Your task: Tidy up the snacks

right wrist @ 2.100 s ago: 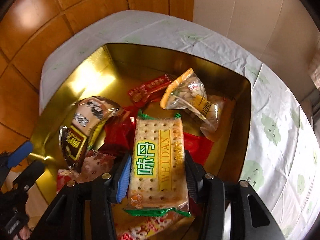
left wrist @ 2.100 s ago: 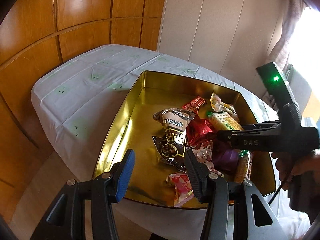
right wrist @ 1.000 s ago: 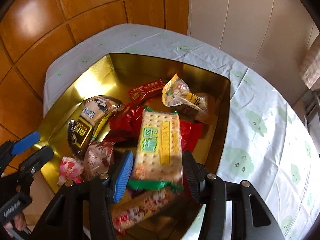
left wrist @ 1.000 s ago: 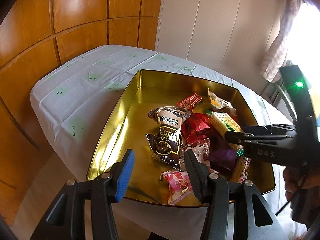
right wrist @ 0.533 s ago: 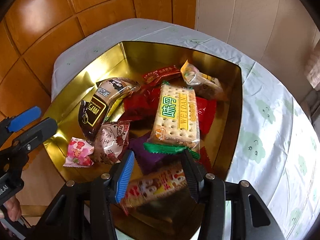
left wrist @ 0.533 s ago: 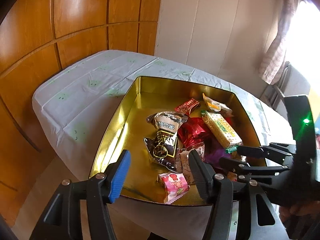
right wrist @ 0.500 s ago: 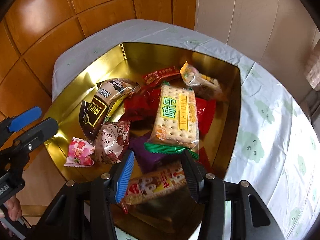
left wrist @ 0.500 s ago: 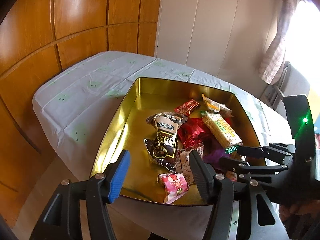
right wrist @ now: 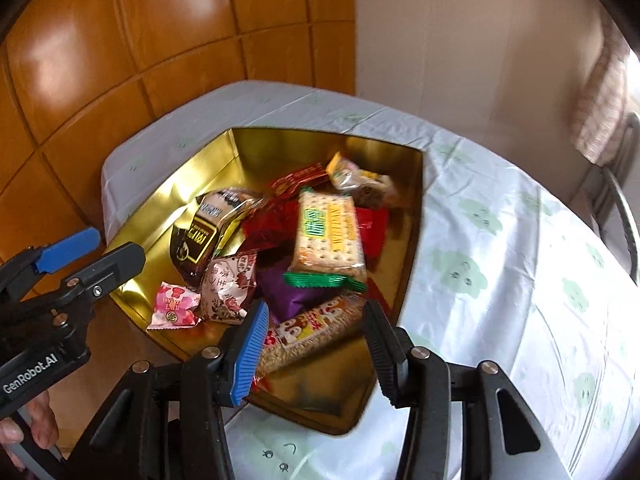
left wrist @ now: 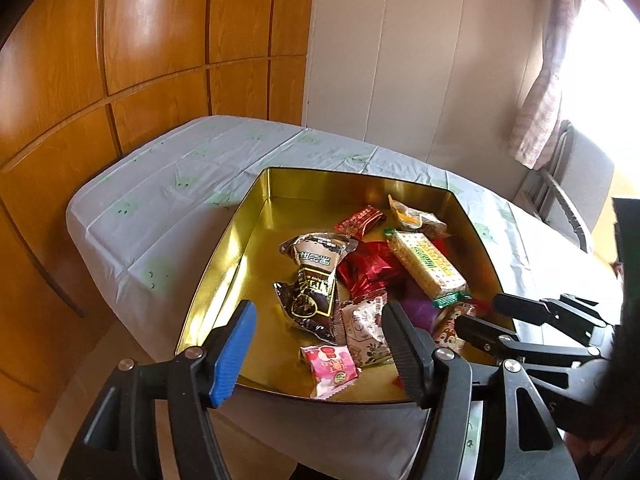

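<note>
A gold tin (left wrist: 224, 264) (right wrist: 280, 144) on the table holds several snack packets. A cracker pack (left wrist: 426, 268) (right wrist: 328, 236) lies on top of red wrappers at its right side. A dark brown packet (left wrist: 314, 280) (right wrist: 208, 232) lies in the middle, a pink packet (left wrist: 332, 364) (right wrist: 174, 304) near the front wall. My left gripper (left wrist: 318, 344) (right wrist: 120, 246) hovers over the tin's near edge, its jaws opening, with nothing in them. My right gripper (right wrist: 314, 344) (left wrist: 478, 314) stands open and empty above a long snack bar (right wrist: 316, 328) at the tin's near right corner.
The tin sits near the front edge of a table under a white cloth with green prints (left wrist: 160, 192) (right wrist: 500, 264). Wood panelling (left wrist: 120, 60) runs along the left. A chair (left wrist: 568, 200) and a curtain (left wrist: 540, 120) stand at the right.
The right gripper let go of the cracker pack, which now lies in the tin, and drew back and up. The left gripper's jaws widened a little.
</note>
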### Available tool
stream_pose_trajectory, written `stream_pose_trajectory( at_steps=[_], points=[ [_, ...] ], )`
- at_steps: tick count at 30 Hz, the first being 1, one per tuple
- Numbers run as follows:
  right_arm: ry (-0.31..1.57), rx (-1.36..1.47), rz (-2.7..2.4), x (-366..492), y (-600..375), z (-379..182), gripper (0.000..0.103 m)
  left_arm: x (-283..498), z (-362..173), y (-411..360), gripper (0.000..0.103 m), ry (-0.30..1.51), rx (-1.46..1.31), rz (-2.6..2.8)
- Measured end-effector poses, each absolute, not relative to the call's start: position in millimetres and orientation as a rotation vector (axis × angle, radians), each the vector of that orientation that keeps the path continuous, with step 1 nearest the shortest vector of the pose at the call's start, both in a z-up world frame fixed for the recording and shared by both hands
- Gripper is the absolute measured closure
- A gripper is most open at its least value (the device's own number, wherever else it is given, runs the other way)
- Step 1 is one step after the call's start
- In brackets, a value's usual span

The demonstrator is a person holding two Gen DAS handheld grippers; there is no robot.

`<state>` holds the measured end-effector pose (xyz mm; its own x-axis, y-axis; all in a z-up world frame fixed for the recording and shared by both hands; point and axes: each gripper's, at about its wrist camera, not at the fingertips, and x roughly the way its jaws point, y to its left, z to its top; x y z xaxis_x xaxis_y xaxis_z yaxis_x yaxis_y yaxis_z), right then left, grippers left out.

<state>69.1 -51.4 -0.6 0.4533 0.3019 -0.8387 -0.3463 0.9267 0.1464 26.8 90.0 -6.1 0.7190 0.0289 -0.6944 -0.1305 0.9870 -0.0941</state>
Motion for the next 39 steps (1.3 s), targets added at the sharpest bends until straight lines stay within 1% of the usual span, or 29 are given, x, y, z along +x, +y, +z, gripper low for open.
stream_pose_trajectory(
  at_steps=[4,6,10,12,14,19,24,26,39],
  points=[
    [0.986,-0.019,0.339,56.8,-63.2,6.6,0.053,23.2,-1.4,81.2,0.037,0.746,-0.116,0.084],
    [0.964,-0.012,0.305,50.2,-68.3,9.6,0.053,20.6,0.6,75.8,0.033,0.738,-0.104,0.082],
    [0.938,0.016,0.247,38.1,-80.9,12.4,0.053,12.7,3.2,65.2,0.022,0.712,-0.087,0.087],
    [0.934,0.027,0.223,35.4,-86.1,11.2,0.053,10.6,3.6,59.6,0.020,0.704,-0.075,0.086],
    [0.932,0.036,0.206,34.1,-90.4,9.9,0.053,9.2,3.4,55.0,0.015,0.706,-0.067,0.085],
    [0.934,0.051,0.191,32.6,-98.0,7.8,0.053,6.8,3.7,47.2,0.009,0.701,-0.052,0.086],
    [0.927,0.047,0.195,31.9,-96.2,8.2,0.053,6.5,3.5,47.1,0.007,0.699,-0.049,0.098],
    [0.923,0.045,0.197,30.9,-95.4,8.8,0.053,6.6,3.3,48.5,0.005,0.699,-0.051,0.104],
    [0.912,0.030,0.200,29.1,-90.9,11.1,0.053,5.3,4.3,57.0,0.004,0.689,-0.060,0.123]
  ],
)
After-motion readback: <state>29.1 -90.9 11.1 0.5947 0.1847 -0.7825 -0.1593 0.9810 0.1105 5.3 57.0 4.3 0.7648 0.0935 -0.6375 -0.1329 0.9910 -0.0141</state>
